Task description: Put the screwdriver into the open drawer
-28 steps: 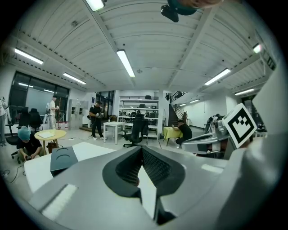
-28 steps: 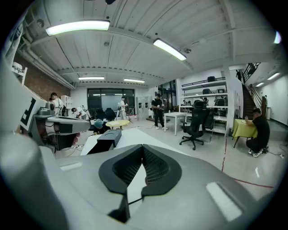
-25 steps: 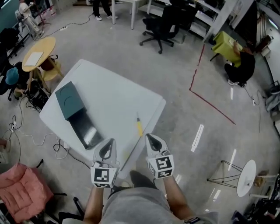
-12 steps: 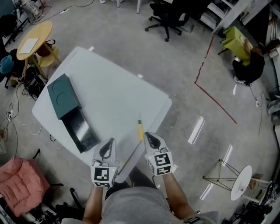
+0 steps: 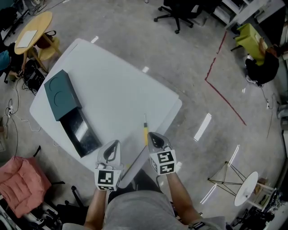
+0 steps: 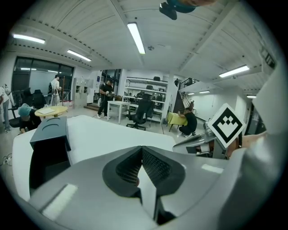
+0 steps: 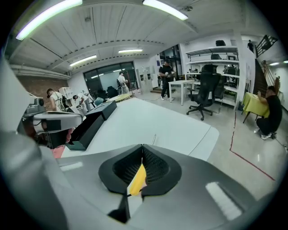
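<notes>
We line up on the screwdriver (image 5: 145, 129) at the worktop's near edge.
Our right gripper (image 5: 155, 140) and left gripper (image 5: 111, 151) are both closed and empty, the right poised at the handle for pickup.

There is one white table (image 5: 112, 85); on it are one screwdriver (image 5: 145, 131) and one dark green box (image 5: 60, 94) with one open drawer (image 5: 81, 132); two grippers, a left gripper (image 5: 112, 150) and a right gripper (image 5: 155, 139); around stand one round wooden table (image 5: 33, 27), one black office chair (image 5: 180, 11) and one pink seat (image 5: 20, 184).
</notes>
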The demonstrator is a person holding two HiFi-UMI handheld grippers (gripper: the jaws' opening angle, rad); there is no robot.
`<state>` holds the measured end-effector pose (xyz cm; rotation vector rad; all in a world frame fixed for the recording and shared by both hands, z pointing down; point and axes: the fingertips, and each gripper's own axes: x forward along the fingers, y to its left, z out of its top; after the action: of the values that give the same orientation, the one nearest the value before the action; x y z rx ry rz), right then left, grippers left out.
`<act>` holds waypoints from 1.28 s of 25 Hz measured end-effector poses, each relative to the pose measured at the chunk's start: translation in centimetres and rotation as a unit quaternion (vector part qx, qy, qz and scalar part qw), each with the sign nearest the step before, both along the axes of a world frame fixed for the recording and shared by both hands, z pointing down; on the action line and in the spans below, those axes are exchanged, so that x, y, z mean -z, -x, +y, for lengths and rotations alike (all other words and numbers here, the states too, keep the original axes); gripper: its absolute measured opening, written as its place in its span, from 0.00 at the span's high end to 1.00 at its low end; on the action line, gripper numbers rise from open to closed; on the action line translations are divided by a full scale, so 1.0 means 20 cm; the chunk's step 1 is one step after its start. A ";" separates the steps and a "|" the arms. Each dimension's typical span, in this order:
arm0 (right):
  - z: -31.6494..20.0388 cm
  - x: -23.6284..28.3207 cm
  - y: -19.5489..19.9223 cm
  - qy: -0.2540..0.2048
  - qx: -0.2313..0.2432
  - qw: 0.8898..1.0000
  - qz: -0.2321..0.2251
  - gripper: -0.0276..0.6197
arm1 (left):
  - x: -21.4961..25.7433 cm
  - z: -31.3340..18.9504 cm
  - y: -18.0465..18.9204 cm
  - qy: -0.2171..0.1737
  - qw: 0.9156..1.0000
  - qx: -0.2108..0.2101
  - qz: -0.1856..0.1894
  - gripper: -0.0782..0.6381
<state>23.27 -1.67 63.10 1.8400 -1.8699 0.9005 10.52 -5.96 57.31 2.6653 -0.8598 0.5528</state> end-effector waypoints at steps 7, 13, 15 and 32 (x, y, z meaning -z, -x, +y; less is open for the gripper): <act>-0.05 -0.13 -0.02 0.057 -0.005 0.998 -0.035 0.81 | -0.03 -0.02 -0.01 0.008 1.000 0.002 -0.011 0.87; -0.08 -0.24 -0.02 0.091 -0.006 0.995 -0.045 0.75 | -0.06 -0.02 -0.02 0.014 1.000 0.001 -0.017 0.87; -0.09 -0.26 -0.02 0.099 -0.006 0.994 -0.047 0.75 | -0.08 -0.03 -0.02 0.016 1.000 0.002 -0.021 0.87; -0.11 -0.34 -0.02 0.140 -0.013 0.989 -0.052 0.82 | -0.09 -0.03 -0.02 0.019 0.999 0.011 -0.027 0.87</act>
<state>23.62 -3.82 69.89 1.6798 -1.6796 1.2210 10.83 -6.59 59.12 2.6146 -0.8822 0.6315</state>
